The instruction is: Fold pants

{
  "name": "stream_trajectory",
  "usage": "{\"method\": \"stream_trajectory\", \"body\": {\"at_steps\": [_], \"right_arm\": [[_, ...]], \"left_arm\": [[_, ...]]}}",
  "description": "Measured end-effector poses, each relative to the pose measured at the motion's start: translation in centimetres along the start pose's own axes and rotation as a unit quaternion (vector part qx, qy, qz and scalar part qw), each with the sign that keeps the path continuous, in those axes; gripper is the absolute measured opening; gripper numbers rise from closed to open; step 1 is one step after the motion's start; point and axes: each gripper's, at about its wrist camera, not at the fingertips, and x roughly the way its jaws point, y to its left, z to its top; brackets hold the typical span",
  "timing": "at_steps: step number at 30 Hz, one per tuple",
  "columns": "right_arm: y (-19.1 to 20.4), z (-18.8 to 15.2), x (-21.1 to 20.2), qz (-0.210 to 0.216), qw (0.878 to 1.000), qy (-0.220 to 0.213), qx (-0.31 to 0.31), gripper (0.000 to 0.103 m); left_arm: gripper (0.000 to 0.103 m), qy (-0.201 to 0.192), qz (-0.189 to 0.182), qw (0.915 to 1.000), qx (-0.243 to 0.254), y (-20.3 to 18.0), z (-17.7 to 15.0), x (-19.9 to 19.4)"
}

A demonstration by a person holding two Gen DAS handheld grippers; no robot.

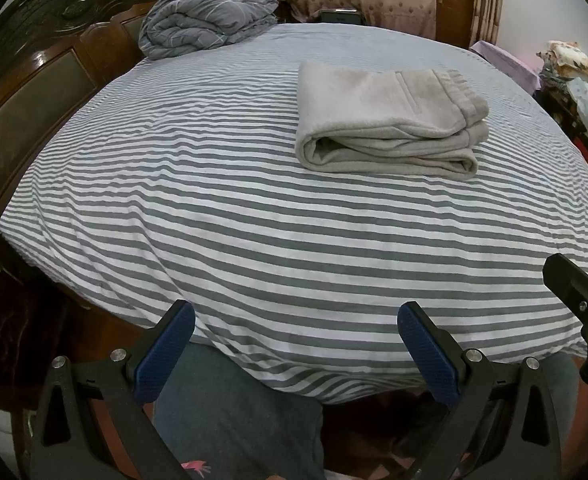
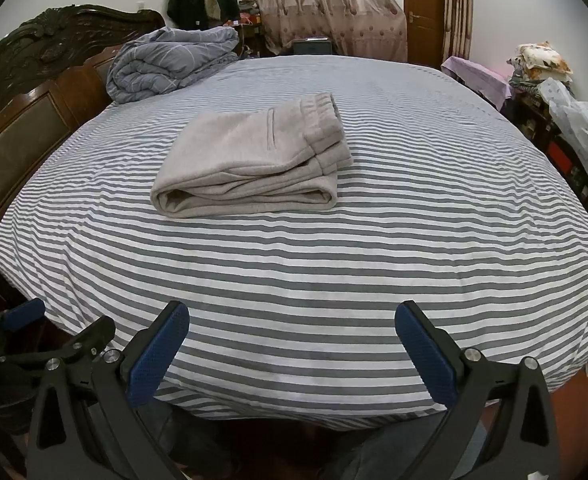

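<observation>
Left gripper (image 1: 296, 344), left wrist view: jaws spread wide, nothing between them, held over the near edge of the bed (image 1: 174, 216). Blue pads (image 1: 162, 354) frame bare striped sheet only. Pants (image 1: 386, 120): pale grey, folded into a compact stack, waistband on the side away from the headboard (image 1: 34, 92), rounded fold edge facing the near edge. Position relative to the bed: resting flat on the sheet, toward the middle, well apart from the gripper and beyond it. Right gripper's tip shows at the frame's right margin, also off the garment. Rolled grey quilt (image 1: 210, 16): far corner of the bed beside the headboard, apart from the pants.

Right gripper (image 2: 292, 344), right wrist view: jaws likewise wide and empty, over the bed's near edge. Pants (image 2: 254, 160): same stack, on the bed's middle, ahead of the gripper and toward the headboard side, no contact.

Judgement: the stack looks complete; both tools stand back and open, probably because the folding is done and the garment has been released.
</observation>
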Motion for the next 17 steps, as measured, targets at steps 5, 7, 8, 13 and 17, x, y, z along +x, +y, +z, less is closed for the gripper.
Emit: {"method": "stream_trajectory", "body": {"at_steps": [5, 7, 8, 13, 17], "right_arm": [[-0.19, -0.06, 0.15, -0.001, 1.000, 0.003, 0.002, 0.102], [-0.32, -0.13, 0.28, 0.002, 1.000, 0.005, 0.003, 0.102], [-0.32, -0.16, 0.31, 0.001, 1.000, 0.005, 0.004, 0.102], [-0.46, -0.25, 0.41, 0.003, 1.000, 0.006, 0.005, 0.102], [-0.64, -0.37, 0.60, 0.004, 1.000, 0.007, 0.010, 0.102]], "left_arm": [[0.101, 0.008, 0.003, 0.9999, -0.007, 0.25, -0.08, 0.54], [0.101, 0.009, -0.001, 0.9999, -0.007, 0.27, -0.10, 0.62], [0.101, 0.009, 0.000, 0.9999, -0.007, 0.22, -0.11, 0.60], [0.101, 0.003, -0.007, 1.0000, -0.003, 0.13, -0.08, 0.61], [0.101, 0.003, -0.006, 1.0000, -0.001, 0.00, -0.06, 0.60]]}}
